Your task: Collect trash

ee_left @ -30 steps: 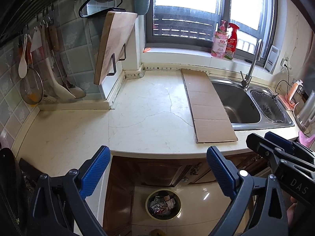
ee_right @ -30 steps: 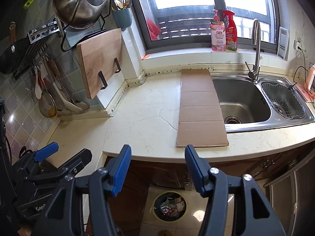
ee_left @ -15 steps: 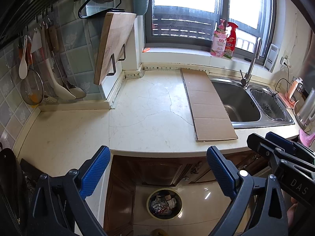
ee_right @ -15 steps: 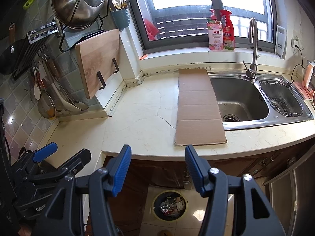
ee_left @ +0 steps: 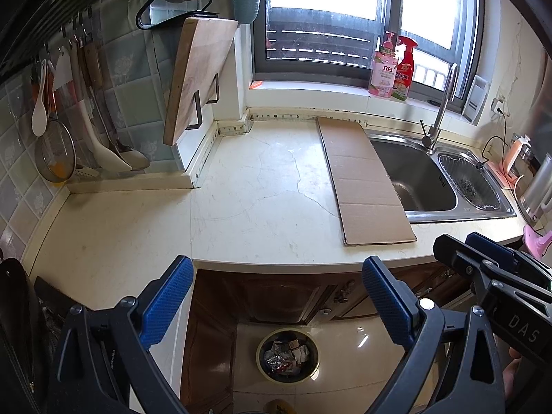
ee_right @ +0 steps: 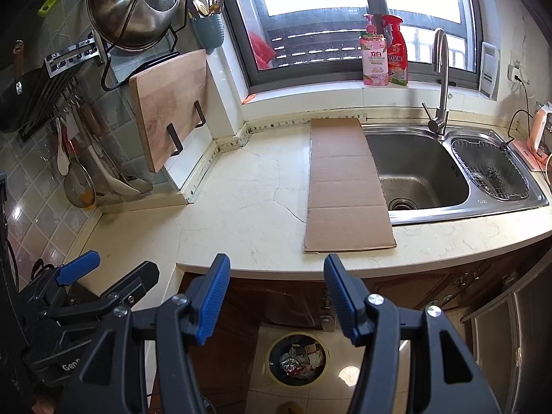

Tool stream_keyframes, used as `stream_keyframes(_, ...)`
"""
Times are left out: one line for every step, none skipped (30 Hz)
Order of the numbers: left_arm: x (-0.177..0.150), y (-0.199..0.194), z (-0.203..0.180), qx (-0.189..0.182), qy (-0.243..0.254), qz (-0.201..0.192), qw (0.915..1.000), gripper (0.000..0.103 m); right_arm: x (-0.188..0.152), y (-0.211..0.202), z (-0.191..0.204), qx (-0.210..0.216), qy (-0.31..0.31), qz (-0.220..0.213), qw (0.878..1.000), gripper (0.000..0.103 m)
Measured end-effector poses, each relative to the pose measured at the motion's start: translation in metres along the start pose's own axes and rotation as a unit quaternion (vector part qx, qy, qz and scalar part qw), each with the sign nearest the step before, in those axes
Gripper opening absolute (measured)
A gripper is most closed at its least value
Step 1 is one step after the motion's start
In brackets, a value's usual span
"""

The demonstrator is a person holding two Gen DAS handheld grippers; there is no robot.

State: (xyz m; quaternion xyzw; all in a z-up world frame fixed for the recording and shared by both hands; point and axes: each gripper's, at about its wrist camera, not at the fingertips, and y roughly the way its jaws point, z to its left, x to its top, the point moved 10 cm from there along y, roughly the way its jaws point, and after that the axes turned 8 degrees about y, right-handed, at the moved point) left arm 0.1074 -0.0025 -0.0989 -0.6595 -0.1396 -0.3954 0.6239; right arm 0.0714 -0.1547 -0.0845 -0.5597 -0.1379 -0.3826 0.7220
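Note:
A round trash bin (ee_left: 288,354) (ee_right: 297,358) full of crumpled wrappers stands on the tiled floor below the counter edge. A long flat cardboard sheet (ee_left: 362,179) (ee_right: 345,186) lies on the cream countertop (ee_left: 145,227) (ee_right: 248,200), its right side overlapping the sink. My left gripper (ee_left: 276,296) hangs open above the bin with nothing between its blue pads. My right gripper (ee_right: 277,293) is open too and holds nothing. Each gripper shows in the other's view, the right gripper (ee_left: 483,258) at the right edge and the left gripper (ee_right: 103,272) at the lower left.
A steel double sink (ee_right: 424,172) with a tap (ee_right: 440,79) sits at the right. A wooden cutting board (ee_right: 169,110) leans on a wall rack; utensils (ee_left: 79,131) hang at the left. Two bottles (ee_right: 383,55) stand on the windowsill. Brown cabinet doors (ee_left: 276,296) are under the counter.

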Motion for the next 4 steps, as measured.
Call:
stream_keyframes(-0.0007, 0.0011, 0.0012, -0.002, 0.000, 0.001, 1.0000, 0.097, -0.0003, 0.0007, 0.0001, -0.001, 0.001, 0.000, 1.000, 0.057)
stream_keyframes(-0.0015, 0.0017, 0.0018, -0.003, 0.000, 0.002, 1.0000, 0.097, -0.0003, 0.0016, 0.0002, -0.002, 0.001, 0.001, 1.000, 0.057)
stream_keyframes(-0.0019, 0.0028, 0.0024, -0.005, 0.000, 0.003, 1.0000, 0.097, -0.0006, 0.0024, -0.0005, -0.003, 0.001, 0.002, 1.000, 0.057)
stream_keyframes(-0.0014, 0.0046, 0.0030, -0.006, 0.002, 0.004, 1.0000, 0.097, -0.0005, 0.0036, -0.0006, -0.004, 0.001, 0.003, 1.000, 0.057)
